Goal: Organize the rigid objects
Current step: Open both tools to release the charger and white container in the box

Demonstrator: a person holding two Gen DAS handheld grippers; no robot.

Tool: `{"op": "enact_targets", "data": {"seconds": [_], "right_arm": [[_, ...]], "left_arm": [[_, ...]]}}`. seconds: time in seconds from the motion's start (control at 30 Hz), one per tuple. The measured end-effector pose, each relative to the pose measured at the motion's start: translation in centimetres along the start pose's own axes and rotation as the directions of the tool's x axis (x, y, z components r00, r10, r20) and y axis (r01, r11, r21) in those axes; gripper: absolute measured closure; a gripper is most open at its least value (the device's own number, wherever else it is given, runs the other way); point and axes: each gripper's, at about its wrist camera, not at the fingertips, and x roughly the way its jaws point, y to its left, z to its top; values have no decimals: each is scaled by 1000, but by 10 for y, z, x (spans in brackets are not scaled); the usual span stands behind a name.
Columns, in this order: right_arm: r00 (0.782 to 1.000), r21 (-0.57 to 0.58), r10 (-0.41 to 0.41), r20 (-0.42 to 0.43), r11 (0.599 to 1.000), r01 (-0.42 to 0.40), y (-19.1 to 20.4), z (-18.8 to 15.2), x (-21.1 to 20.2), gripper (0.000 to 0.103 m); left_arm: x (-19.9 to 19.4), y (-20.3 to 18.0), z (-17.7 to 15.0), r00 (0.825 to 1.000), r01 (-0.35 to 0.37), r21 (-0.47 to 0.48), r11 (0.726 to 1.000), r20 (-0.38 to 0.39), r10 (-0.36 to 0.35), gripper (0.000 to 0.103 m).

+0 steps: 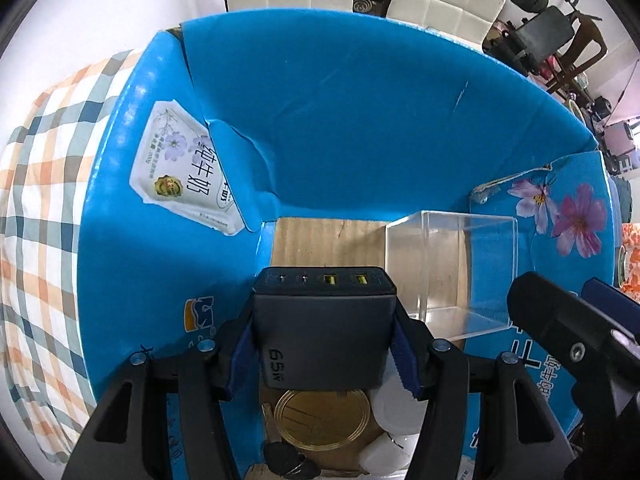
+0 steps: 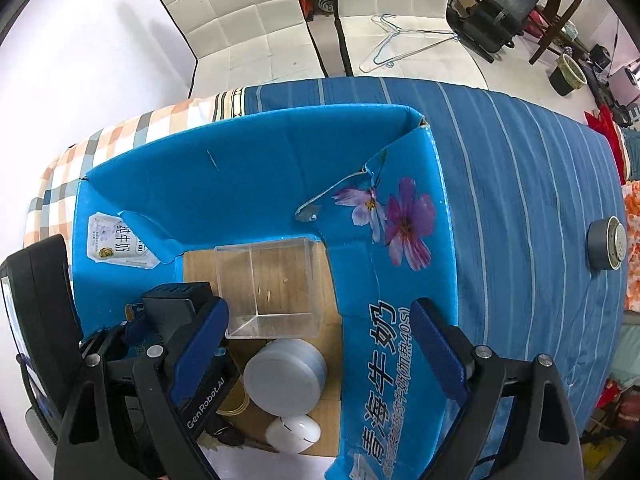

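Charger (image 1: 324,320), a dark block with a row of ports along its far end and "65W" printed on its side, sits clamped between the blue pads of the left gripper (image 1: 324,354), whose jaws stand about half apart and press on both its flanks. It hangs over the open blue carton (image 1: 340,120), above the brown cardboard floor.

Below and around it the carton is already crowded. A clear plastic box (image 1: 450,272) stands just to the right of the charger, close enough to hem it in on that side. Beneath the gripper lie a round amber lid (image 1: 322,416), a white round jar (image 2: 285,376) on its side, a small white egg-shaped piece (image 2: 294,434) and a dark key fob (image 1: 286,460) (partly hidden by the gripper's frame). The carton's flaps are folded outward, one bearing purple flowers (image 2: 400,220), another a milk label (image 1: 182,168).

Over the right-hand flap, the right gripper (image 2: 320,344) hangs with its jaws spread wide and nothing between the pads; its left finger (image 2: 200,352) is just beside the left gripper and the charger.

The carton rests on a blue striped cloth (image 2: 540,200), beside a checked cloth (image 1: 40,200). A grey round tin (image 2: 606,244) stands well apart on the striped cloth. White padded chairs (image 2: 240,20) stand beyond.
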Motion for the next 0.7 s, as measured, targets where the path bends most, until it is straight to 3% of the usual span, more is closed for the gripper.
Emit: {"op": "enact_targets", "data": {"seconds": [0.1,0.13,0.17,0.2,0.23,0.47,0.7], "right_arm": [[1000,2,3,0,1000,-3,0,1,0,9],[1000,3,5,-2,1000,-5,0,1,0,9],[1000,1,13,-4,1000,-13,0,1,0,9],[1000,1,16,-5,1000,-16,1,1,0,9],[1000,2,26,-5,1000,-26,1,1,-1,9],[999,0,40,-11,999,-40,-5,2,-11,9],[994,-31,104,-30,994,-105,-12,-11,-29,9]], "left_arm": [[-6,-1,-2,1000,0,-6,1000,17,0,37],[-8,-1,-2,1000,3,-7,1000,24,-2,27],[-12,-1,-2,999,-2,-13,1000,34,2,24],[-15,-1,-2,999,-4,-17,1000,40,5,8],[-18,0,-2,999,-13,-20,1000,43,14,0],[-47,18,-15,995,-25,-52,998,92,30,0],[-80,13,-40,984,-66,-38,997,160,71,0]]}}
